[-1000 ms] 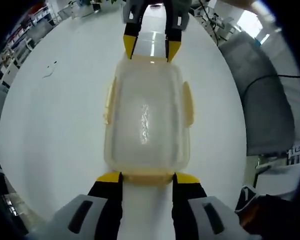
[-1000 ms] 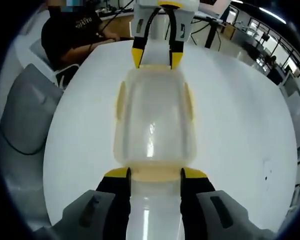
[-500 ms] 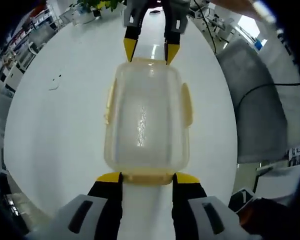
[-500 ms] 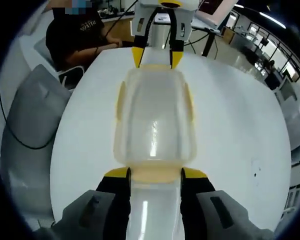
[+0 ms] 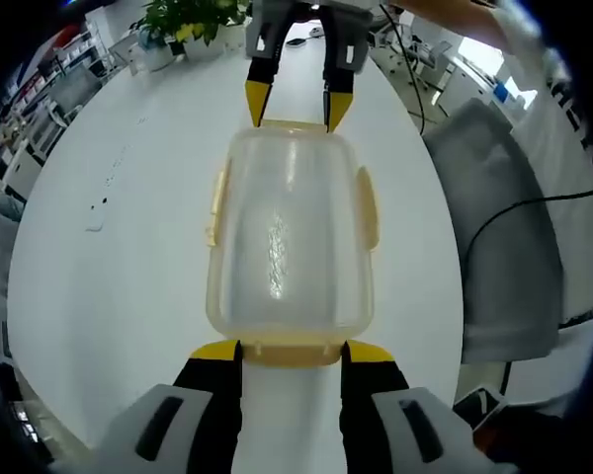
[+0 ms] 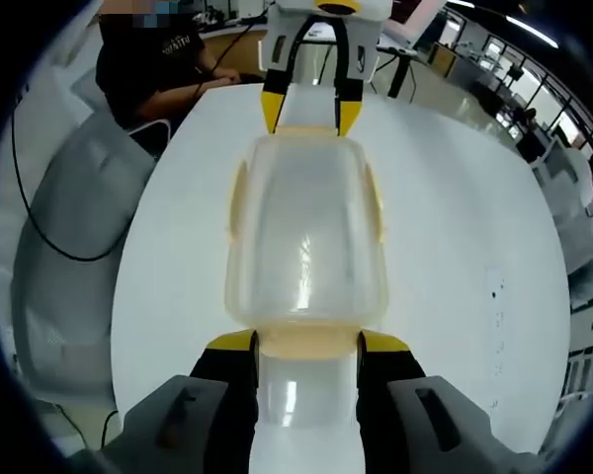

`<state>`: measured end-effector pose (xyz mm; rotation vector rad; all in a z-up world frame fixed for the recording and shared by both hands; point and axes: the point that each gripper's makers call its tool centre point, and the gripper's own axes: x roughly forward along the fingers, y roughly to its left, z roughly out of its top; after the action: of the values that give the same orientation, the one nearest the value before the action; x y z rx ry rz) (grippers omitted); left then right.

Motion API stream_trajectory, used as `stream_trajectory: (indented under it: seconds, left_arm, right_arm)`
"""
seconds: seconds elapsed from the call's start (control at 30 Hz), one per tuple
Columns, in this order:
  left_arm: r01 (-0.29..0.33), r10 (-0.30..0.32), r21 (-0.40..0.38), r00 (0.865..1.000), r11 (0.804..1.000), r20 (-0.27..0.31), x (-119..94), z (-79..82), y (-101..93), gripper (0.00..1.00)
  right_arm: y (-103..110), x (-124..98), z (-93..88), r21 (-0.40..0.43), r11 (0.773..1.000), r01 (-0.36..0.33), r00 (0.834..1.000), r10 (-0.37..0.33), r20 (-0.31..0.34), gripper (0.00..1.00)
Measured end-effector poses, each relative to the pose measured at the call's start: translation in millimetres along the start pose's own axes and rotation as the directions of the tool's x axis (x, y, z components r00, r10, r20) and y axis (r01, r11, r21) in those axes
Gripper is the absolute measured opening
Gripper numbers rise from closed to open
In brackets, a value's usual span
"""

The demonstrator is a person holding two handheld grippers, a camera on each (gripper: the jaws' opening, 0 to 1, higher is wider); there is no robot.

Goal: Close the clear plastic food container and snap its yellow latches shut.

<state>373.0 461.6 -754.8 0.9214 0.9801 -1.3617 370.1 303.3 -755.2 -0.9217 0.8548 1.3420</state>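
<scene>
The clear plastic food container [image 5: 289,237] [image 6: 304,237] has its lid on and is held end to end between both grippers. My left gripper [image 5: 294,353] has its yellow tips at either side of the near yellow end latch [image 5: 292,351], shut on it. My right gripper [image 6: 307,344] holds the opposite end latch [image 6: 306,346] the same way. Each gripper also appears at the far end in the other's view: the right gripper [image 5: 289,99] and the left gripper [image 6: 306,114]. Yellow side latches [image 5: 368,205] [image 6: 239,197] lie against the container's long sides.
A round white table [image 5: 109,276] [image 6: 455,247] lies under the container. A grey chair [image 5: 504,247] [image 6: 59,257] stands at its edge. A potted plant [image 5: 193,20] sits at the far side, and a person in a black shirt [image 6: 153,69] sits beyond the table.
The container stays fixed between both grippers while the table and room swing behind it, so the grippers and container have turned together. The jaws' spacing is unchanged.
</scene>
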Motion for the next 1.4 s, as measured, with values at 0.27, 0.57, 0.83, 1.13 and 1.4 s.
stream_trajectory:
  seconds: [0.27, 0.57, 0.83, 1.13, 1.4]
  left_arm:
    - [0.011, -0.011, 0.036, 1.0, 0.999, -0.011, 16, 37.3, 3.1, 0.33]
    - [0.019, -0.018, 0.052, 1.0, 0.998, -0.012, 37, 74.6, 4.3, 0.33]
    - [0.027, -0.027, 0.047, 1.0, 0.999, -0.004, 49, 98.0, 9.9, 0.33]
    - [0.044, -0.044, 0.039, 0.999, 0.998, 0.001, 60, 109.0, 12.8, 0.33]
    - [0.05, -0.05, 0.031, 0.998, 0.998, -0.023, 66, 106.1, 14.1, 0.33]
  right_arm:
    - [3, -18, -36.6, 0.037, 0.999, 0.0, 1.0, 0.0, -0.002, 0.35]
    - [3, -30, -77.1, 0.049, 0.999, -0.004, 1.0, 0.005, -0.011, 0.35]
    - [-3, -37, -102.3, 0.059, 0.998, -0.014, 1.0, 0.014, -0.001, 0.35]
    - [-5, -33, -118.5, 0.069, 0.997, -0.022, 1.0, 0.022, -0.004, 0.36]
    - [-8, -26, -121.2, 0.059, 0.998, -0.027, 0.999, 0.029, -0.029, 0.36]
